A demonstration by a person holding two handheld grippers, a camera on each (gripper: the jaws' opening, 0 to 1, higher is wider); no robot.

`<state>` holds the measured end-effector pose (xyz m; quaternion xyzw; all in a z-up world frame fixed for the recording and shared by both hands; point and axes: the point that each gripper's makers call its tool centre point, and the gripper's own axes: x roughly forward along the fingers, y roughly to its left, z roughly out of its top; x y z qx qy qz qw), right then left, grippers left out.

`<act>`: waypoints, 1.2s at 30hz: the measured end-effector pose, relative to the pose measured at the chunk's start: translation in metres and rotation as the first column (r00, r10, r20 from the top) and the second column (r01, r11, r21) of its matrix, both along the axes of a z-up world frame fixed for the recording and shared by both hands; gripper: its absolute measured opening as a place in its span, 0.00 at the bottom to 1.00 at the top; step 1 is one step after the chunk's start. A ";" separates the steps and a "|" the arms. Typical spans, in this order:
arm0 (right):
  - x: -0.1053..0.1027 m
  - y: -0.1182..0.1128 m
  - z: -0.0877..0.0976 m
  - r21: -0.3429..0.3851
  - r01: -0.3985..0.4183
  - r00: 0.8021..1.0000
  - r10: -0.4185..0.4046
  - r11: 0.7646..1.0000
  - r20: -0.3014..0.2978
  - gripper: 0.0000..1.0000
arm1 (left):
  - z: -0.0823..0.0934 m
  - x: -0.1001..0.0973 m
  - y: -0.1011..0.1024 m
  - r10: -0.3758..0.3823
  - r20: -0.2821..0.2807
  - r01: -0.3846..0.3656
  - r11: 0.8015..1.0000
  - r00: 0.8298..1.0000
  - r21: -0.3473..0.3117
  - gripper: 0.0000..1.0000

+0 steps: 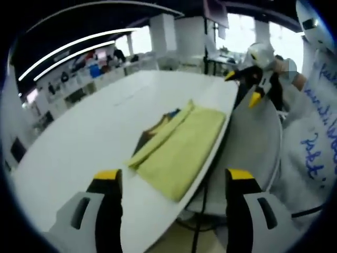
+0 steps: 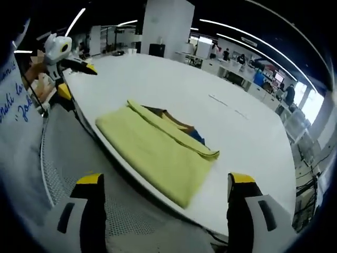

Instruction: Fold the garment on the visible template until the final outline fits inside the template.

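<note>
Yellow garment [image 1: 181, 147] lies folded at the white table [image 1: 79, 137] edge, dark layer, possibly a template, beneath. Left gripper [image 1: 174, 182] and right gripper [image 2: 166, 184] hover nearby, jaws apart, empty.

The yellow-green garment [image 1: 181, 150] ahead of the left claw [image 1: 174, 182] looks like soft matt cloth, smooth with a folded seam edge, and a darker lining shows at its far side. The white table [image 1: 95, 132] under it is smooth and slightly glossy, laminate-like. Both claws have hard plastic jaws, matt black with yellow tips, on glossy white plastic shells. Just in front of the right claw [image 2: 164, 184] there's a grey mesh chair seat [image 2: 79, 174], rough-textured
</note>
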<state>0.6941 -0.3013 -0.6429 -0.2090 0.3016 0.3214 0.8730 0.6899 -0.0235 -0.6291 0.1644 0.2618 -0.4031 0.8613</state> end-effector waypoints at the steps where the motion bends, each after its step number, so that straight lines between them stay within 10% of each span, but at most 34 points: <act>1: -0.001 0.000 0.001 -0.014 0.004 1.000 -0.004 1.000 0.004 0.99 | 0.001 -0.001 -0.001 -0.005 -0.003 0.005 1.000 1.000 -0.004 0.80; 11: -0.009 0.006 0.010 0.000 0.023 0.999 -0.023 1.000 0.032 1.00 | 0.017 -0.010 -0.010 -0.032 0.013 0.033 0.995 0.999 -0.090 0.99; 36: -0.018 0.009 0.031 0.016 0.032 0.994 -0.033 0.999 0.105 1.00 | 0.030 -0.021 -0.016 0.015 0.010 -0.014 0.992 1.000 -0.126 0.99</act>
